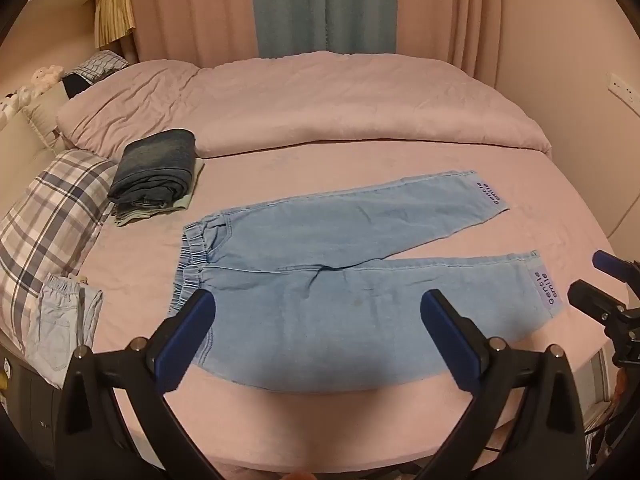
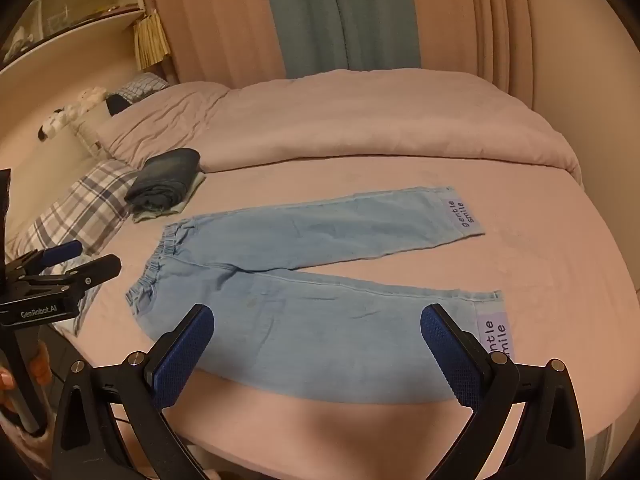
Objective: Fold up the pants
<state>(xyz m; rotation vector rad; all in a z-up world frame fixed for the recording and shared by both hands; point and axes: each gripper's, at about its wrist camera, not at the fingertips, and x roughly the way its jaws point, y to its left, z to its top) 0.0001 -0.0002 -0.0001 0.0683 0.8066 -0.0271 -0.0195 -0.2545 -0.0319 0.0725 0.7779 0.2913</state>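
Note:
Light blue denim pants [image 1: 320,264] lie flat on the pink bed sheet [image 1: 360,168], elastic waistband to the left and both legs spread to the right, each hem with a purple "gentle smile" patch. My left gripper [image 1: 318,308] hovers open above the near leg and the waistband side. In the right wrist view the same pants [image 2: 304,280] lie spread, and my right gripper [image 2: 316,320] hangs open above the near leg towards its hem. Nothing is between either pair of blue pads. The left gripper [image 2: 76,258] shows at the left edge, the right gripper [image 1: 596,276] at the right edge.
A folded dark denim stack [image 1: 156,178] rests at the back left beside a plaid pillow [image 1: 52,216]. Another pale garment [image 1: 60,324] hangs at the bed's left edge. A bunched pink duvet [image 1: 320,104] fills the far side. Curtains [image 1: 320,4] stand behind the bed.

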